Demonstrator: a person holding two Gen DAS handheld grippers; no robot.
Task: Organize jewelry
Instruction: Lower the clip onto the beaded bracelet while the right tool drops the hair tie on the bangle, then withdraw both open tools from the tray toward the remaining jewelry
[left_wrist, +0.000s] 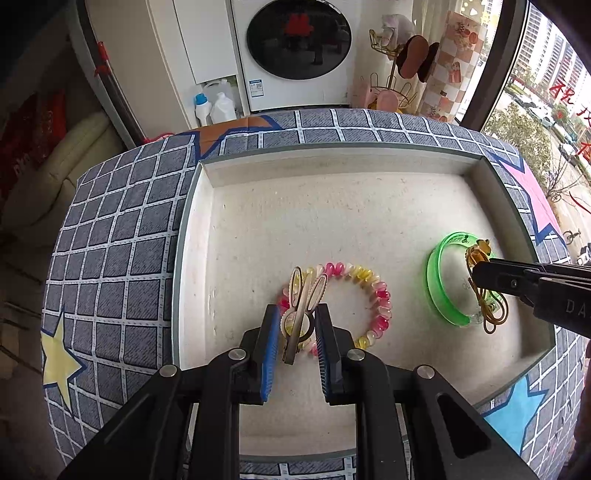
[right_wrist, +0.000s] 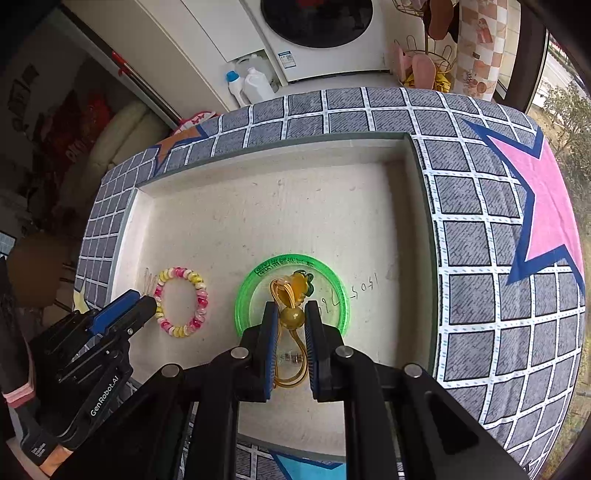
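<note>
My left gripper (left_wrist: 295, 310) is shut on a bronze hair clip (left_wrist: 300, 295) with two rabbit-ear loops, held just above a pink and yellow bead bracelet (left_wrist: 371, 284) that lies in the white tray (left_wrist: 332, 162). My right gripper (right_wrist: 291, 306) is shut on a yellow hair tie (right_wrist: 293, 318), its amber bead between the pads, over a green bangle (right_wrist: 334, 275). The tie's loop hangs below the fingers and its orange charm points forward. In the right wrist view the left gripper (right_wrist: 147, 299) sits at the bracelet (right_wrist: 201, 295). In the left wrist view the right gripper (left_wrist: 476, 271) hovers over the bangle (left_wrist: 436, 280).
The tray rests on a grey checked cloth (left_wrist: 122, 229) with coloured stars. Behind the table stand a washing machine (left_wrist: 299, 40), two detergent bottles (left_wrist: 212, 107) and a gold shoe rack (left_wrist: 399, 74). A window (left_wrist: 546, 110) is on the right.
</note>
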